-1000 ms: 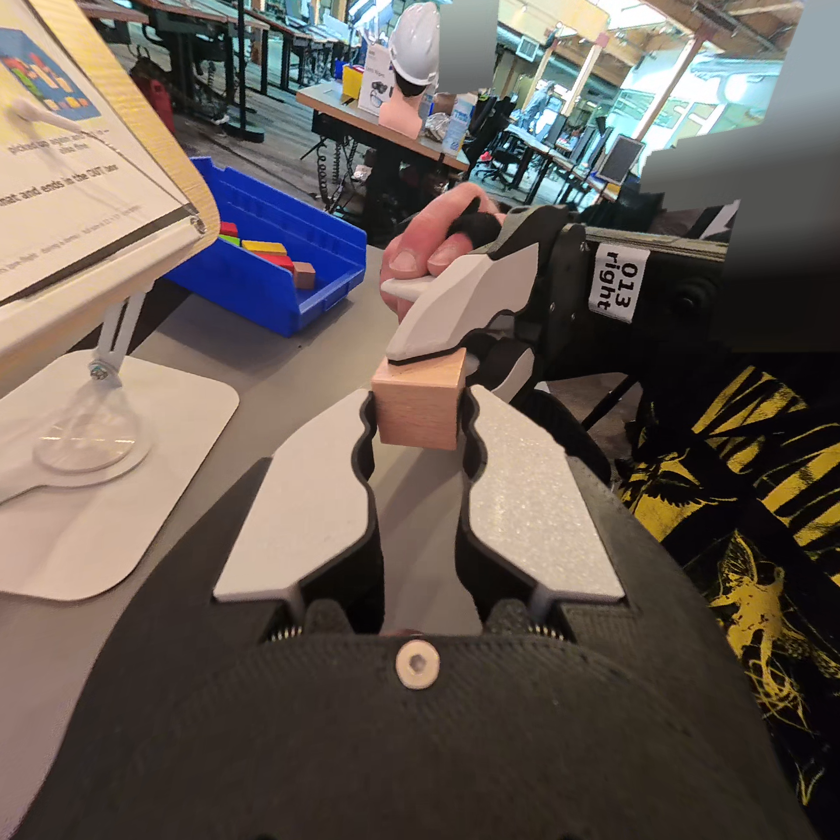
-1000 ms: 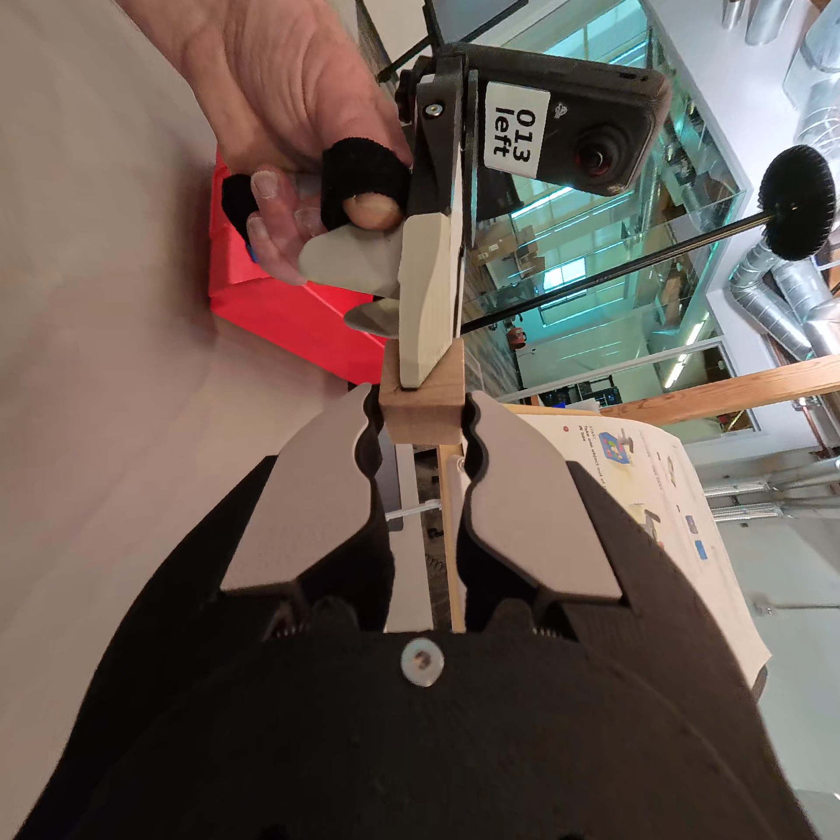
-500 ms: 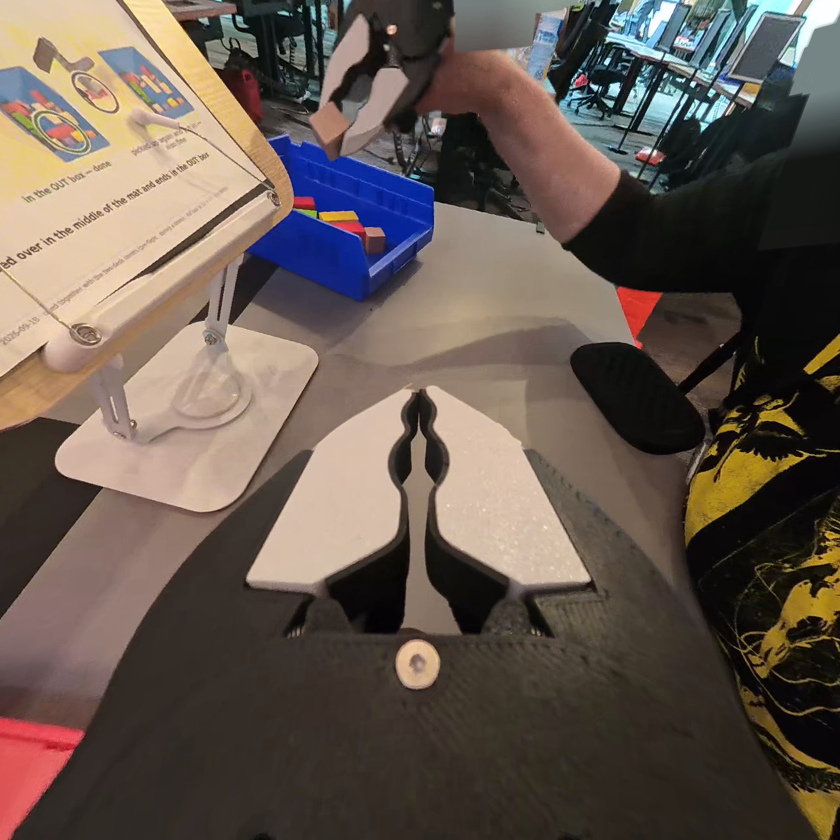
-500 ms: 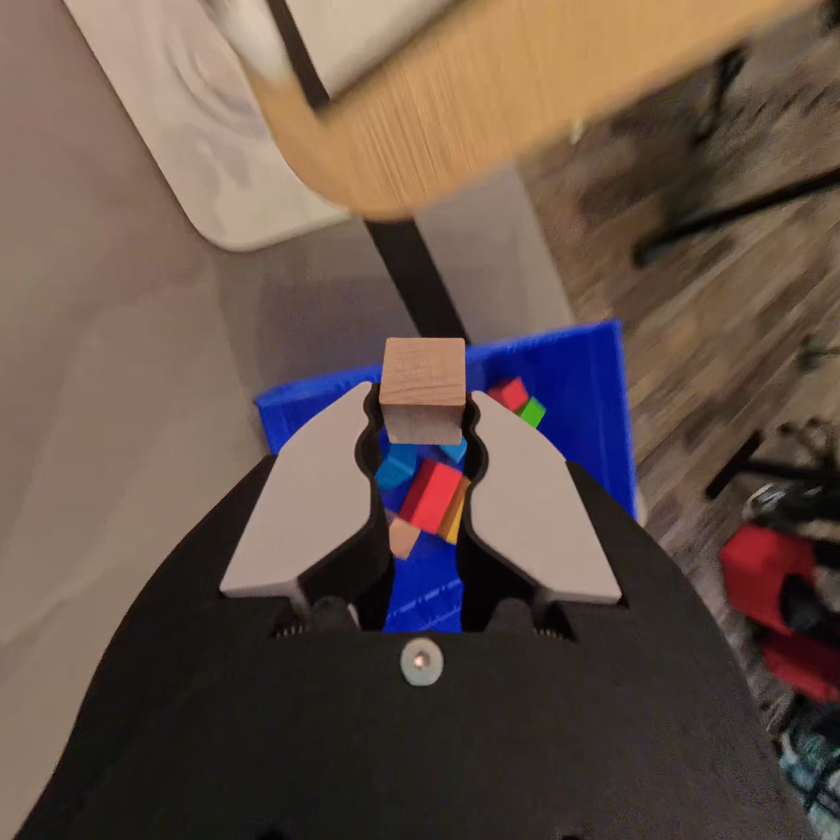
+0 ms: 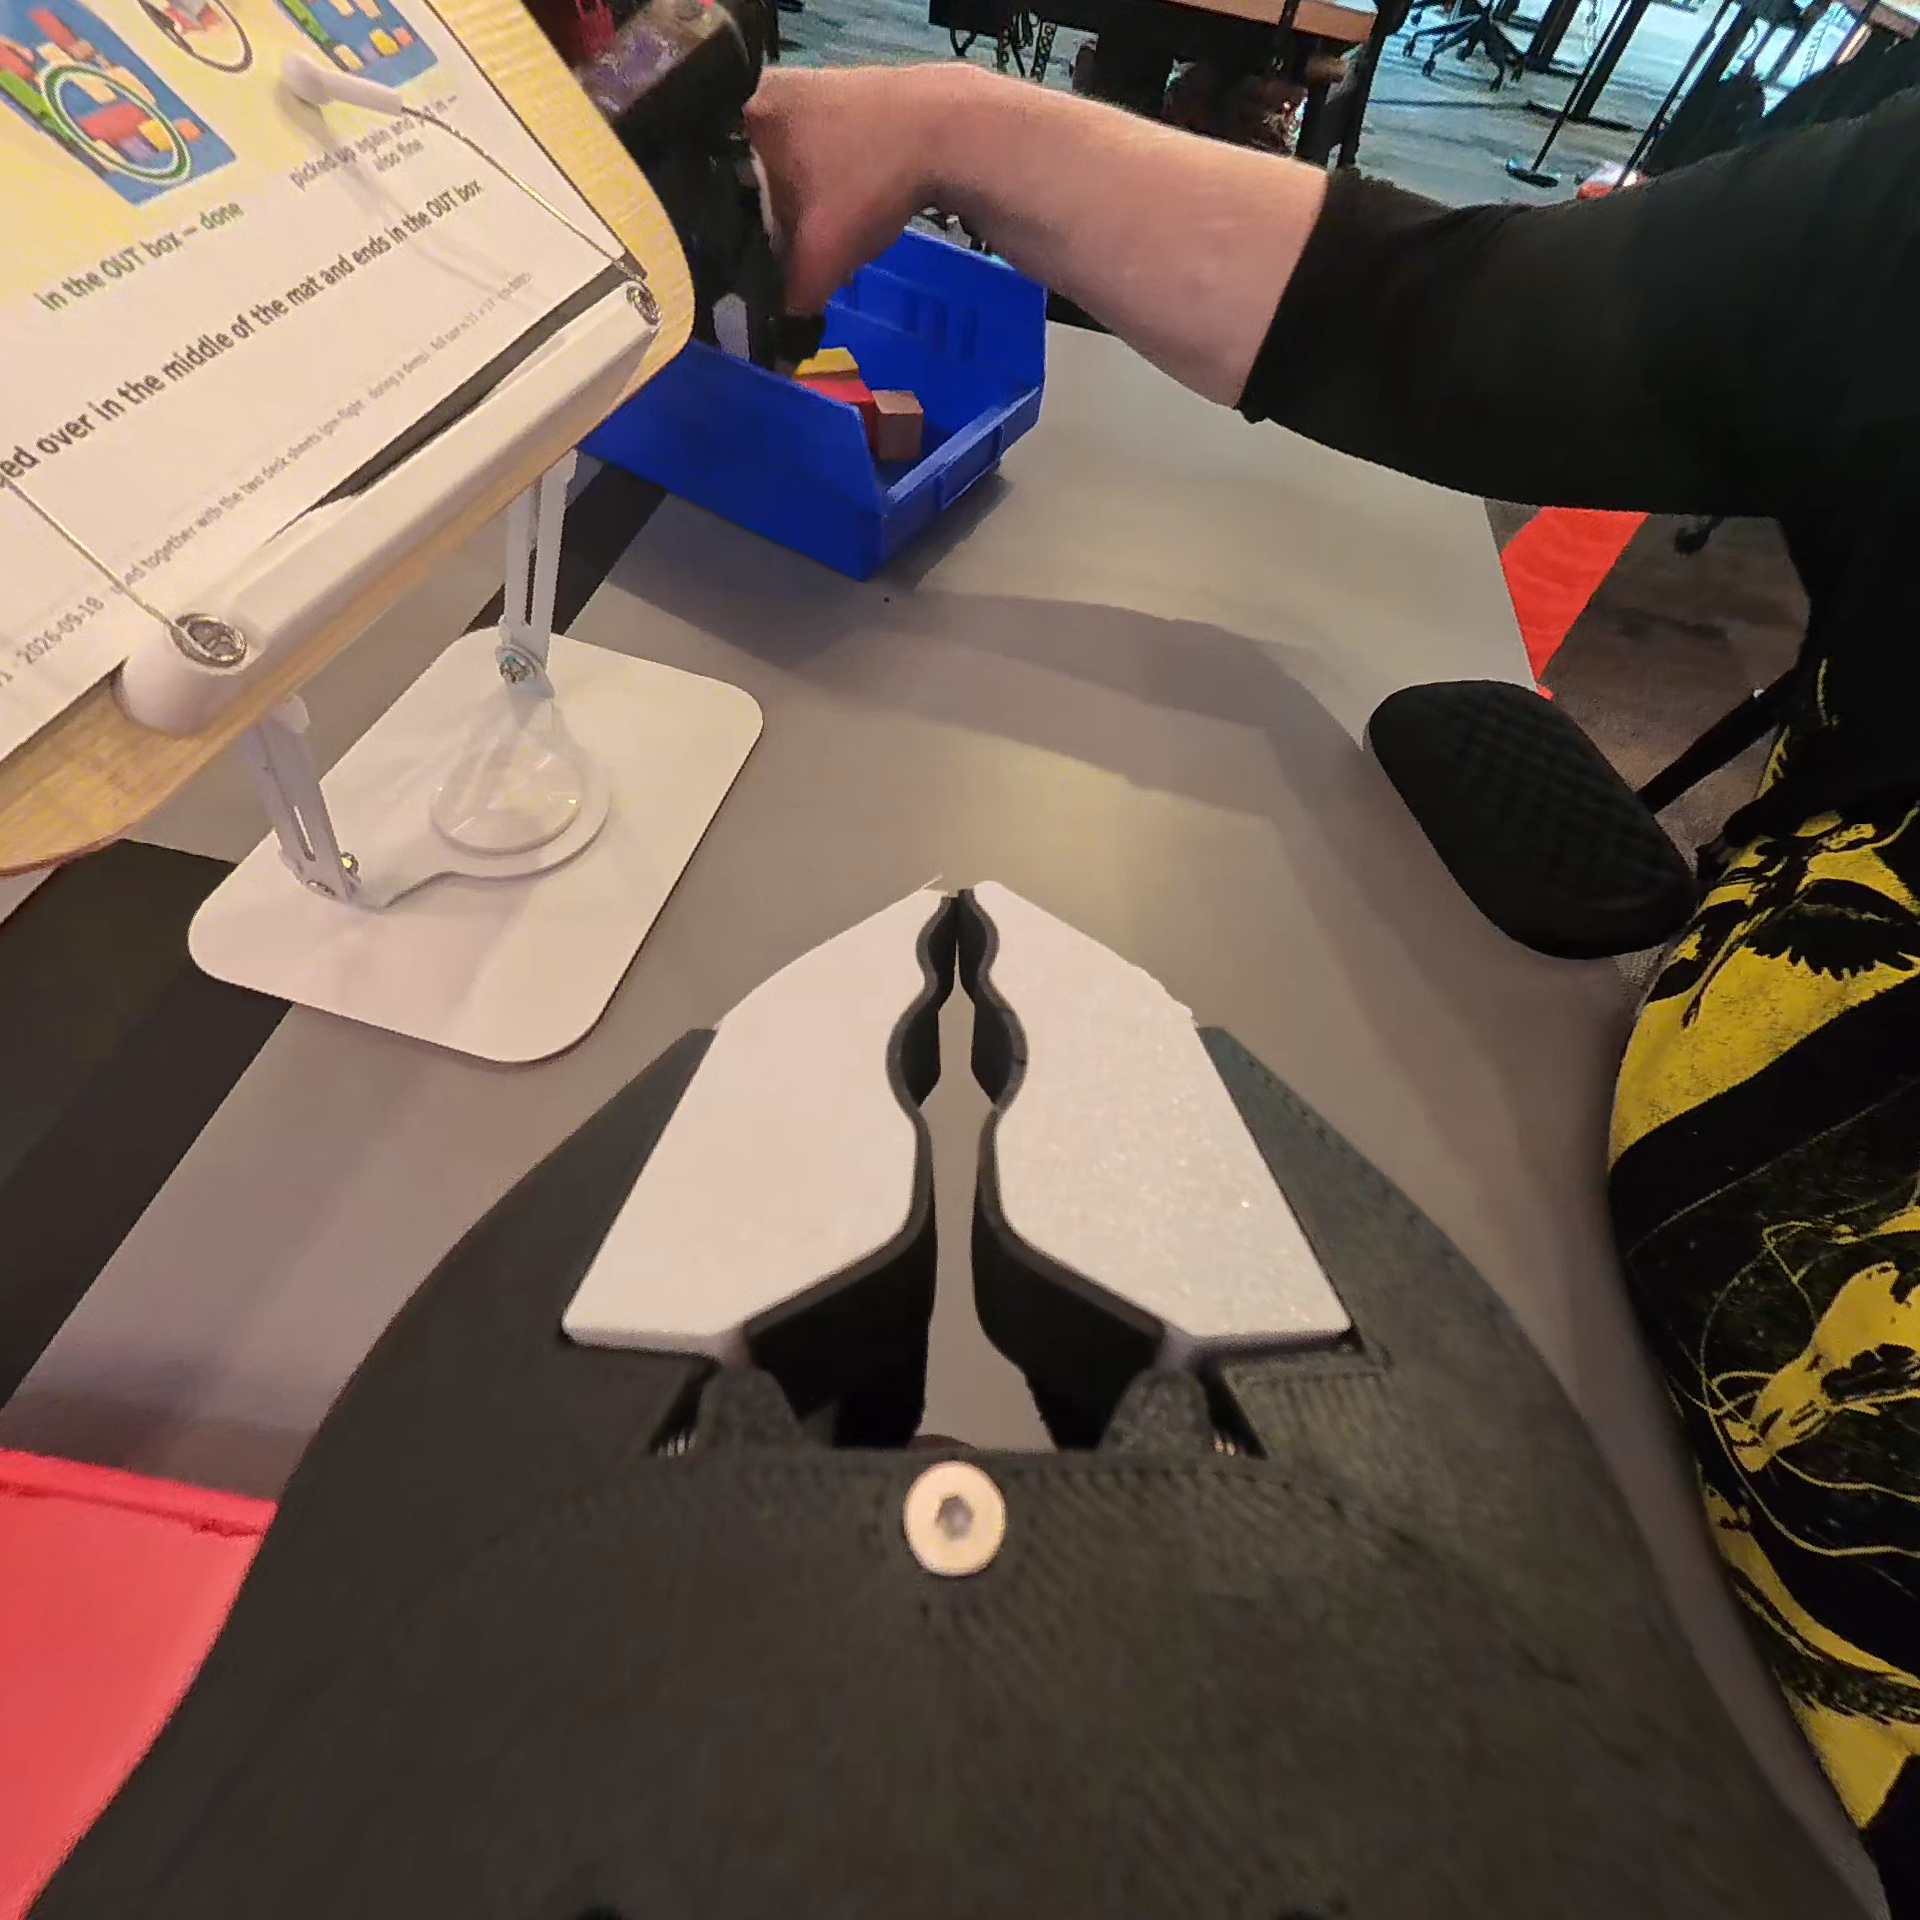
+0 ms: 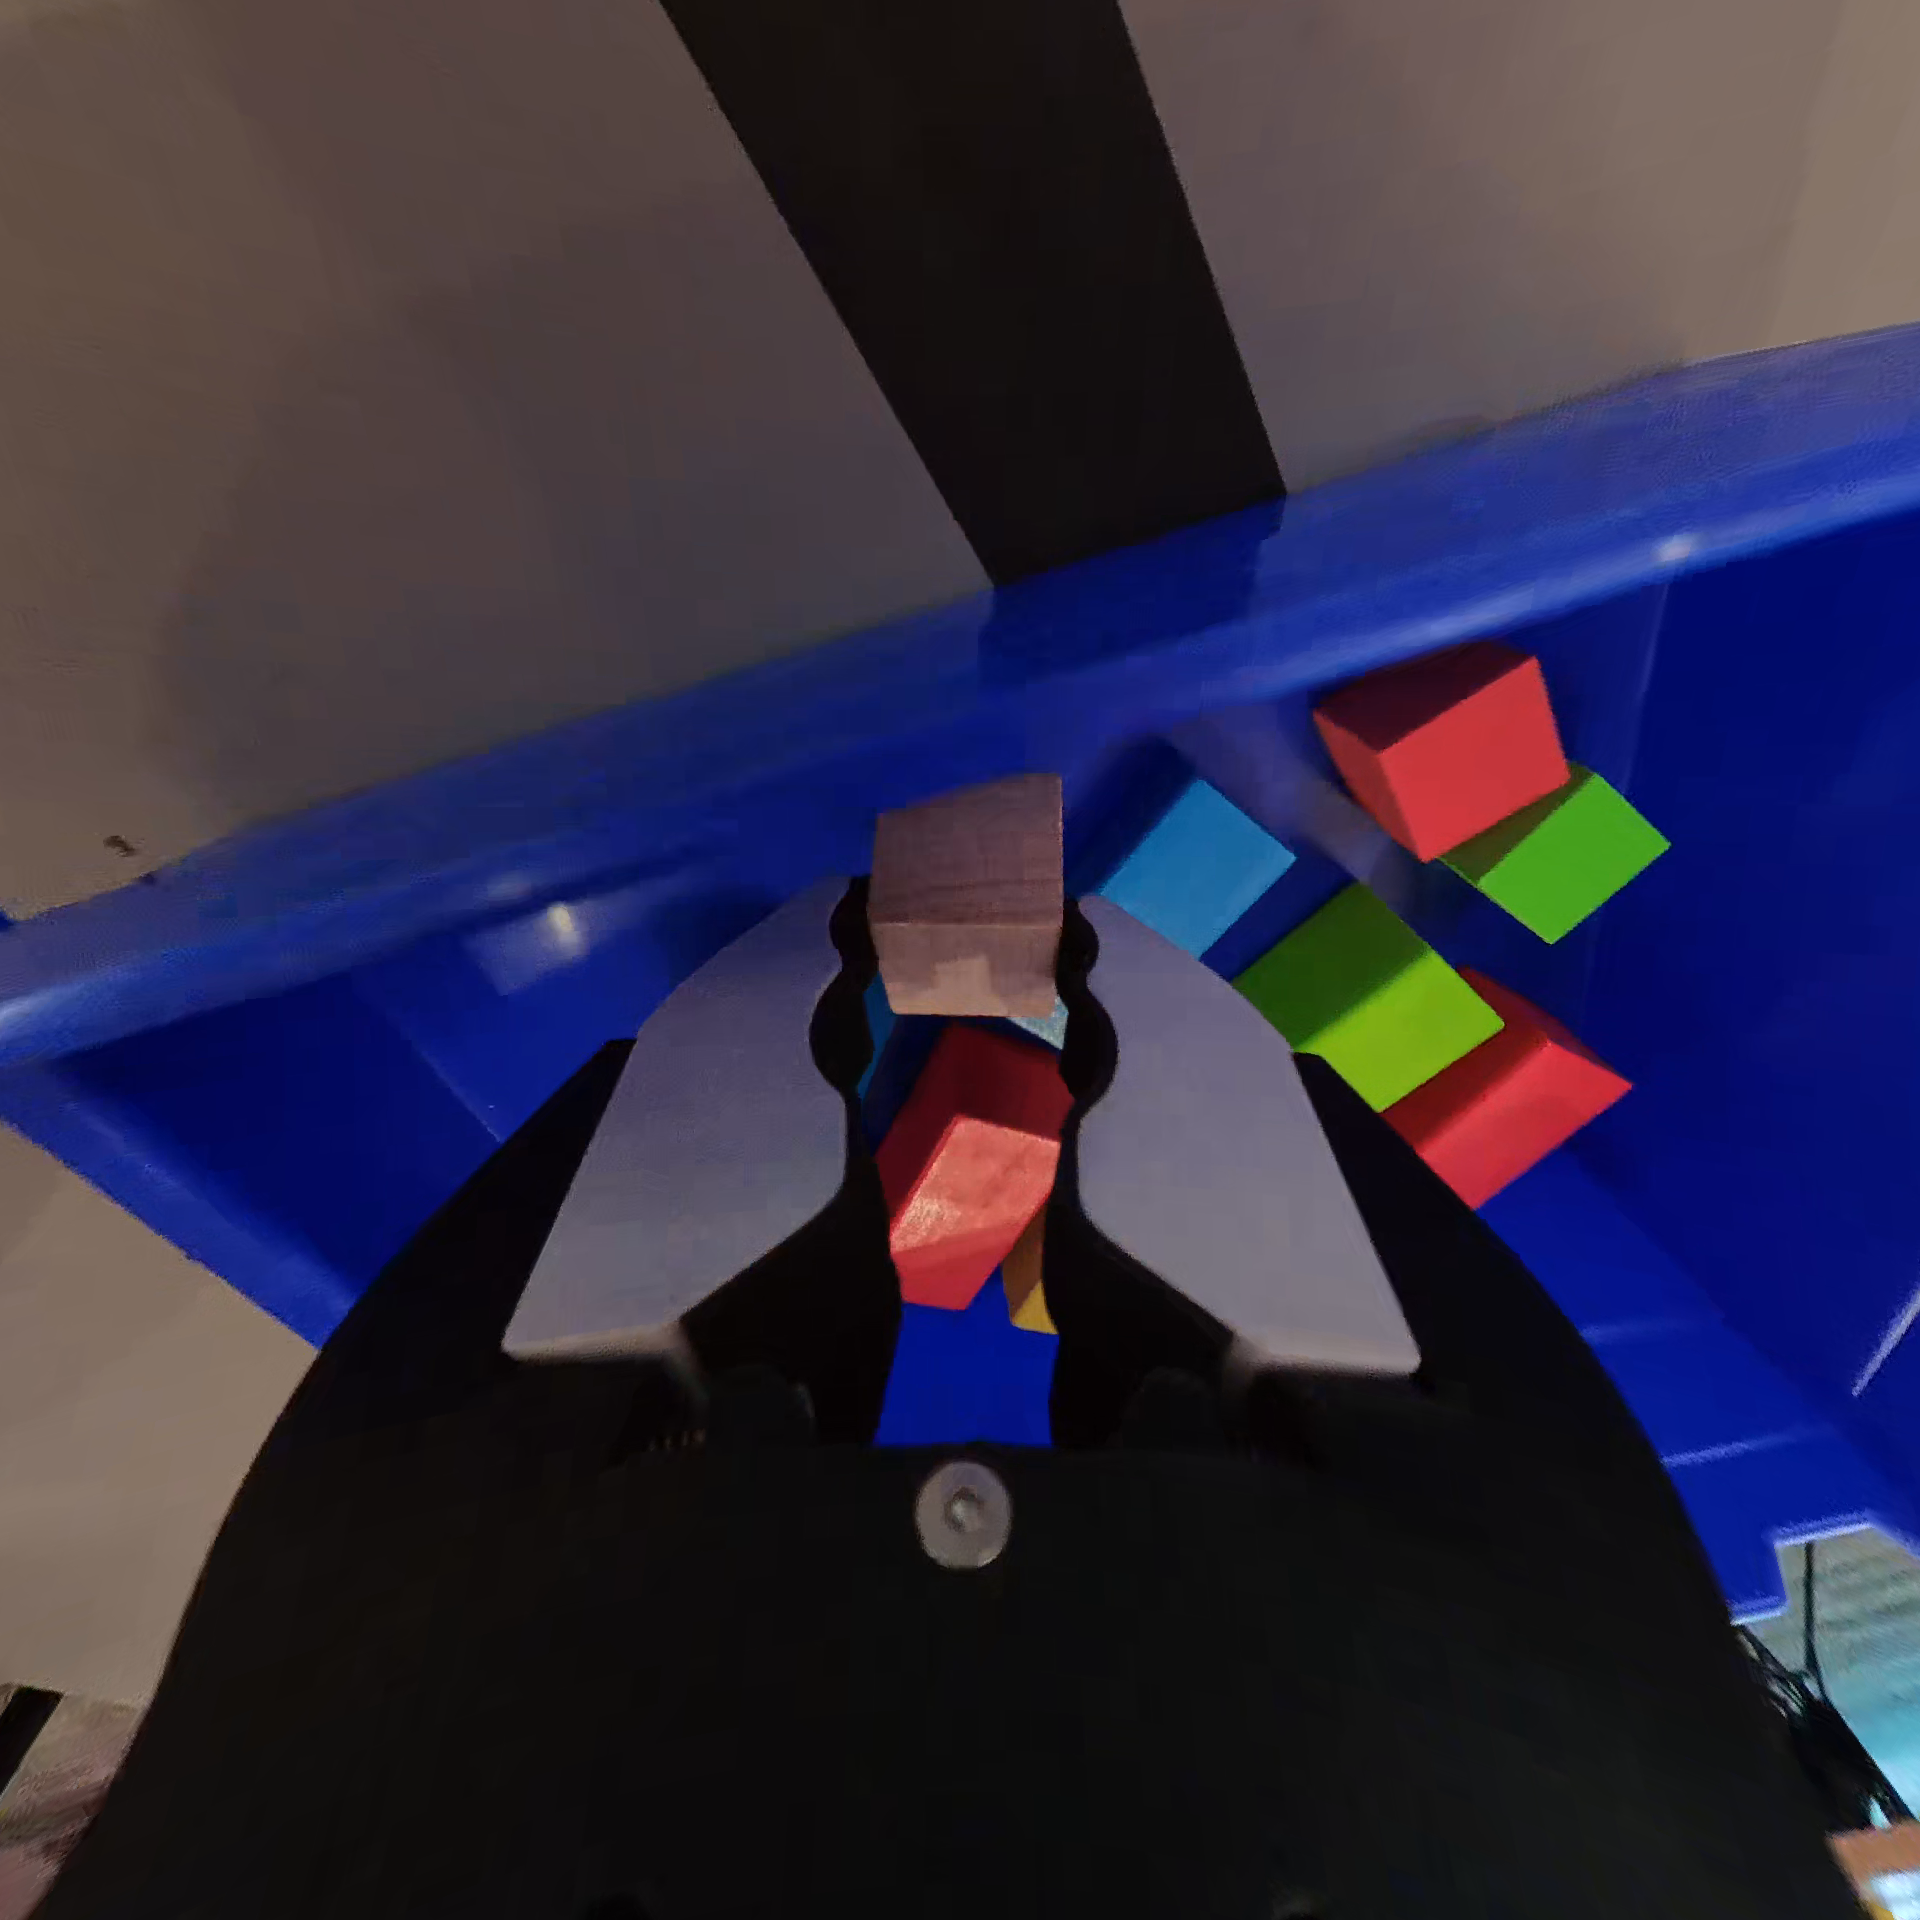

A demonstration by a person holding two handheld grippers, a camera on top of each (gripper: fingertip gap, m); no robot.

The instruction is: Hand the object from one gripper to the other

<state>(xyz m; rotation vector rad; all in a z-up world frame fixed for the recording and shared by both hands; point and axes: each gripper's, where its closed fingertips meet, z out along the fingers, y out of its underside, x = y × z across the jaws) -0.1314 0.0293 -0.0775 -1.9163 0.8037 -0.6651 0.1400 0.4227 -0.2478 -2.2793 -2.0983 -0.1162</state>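
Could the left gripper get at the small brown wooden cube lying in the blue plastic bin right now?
Probably not straight away. The left gripper sits low over the grey table, jaws shut, and the person's right arm reaches across above the bin holding that brown cube.

The left gripper [image 5: 956, 899] has two pale grey fingers [image 5: 790, 1132] with wavy black inner pads, set in a black textured body with one silver screw [image 5: 954, 1519]. The person wears a black sleeve [image 5: 1558, 312] and a black-and-yellow printed shirt [image 5: 1787, 1195].
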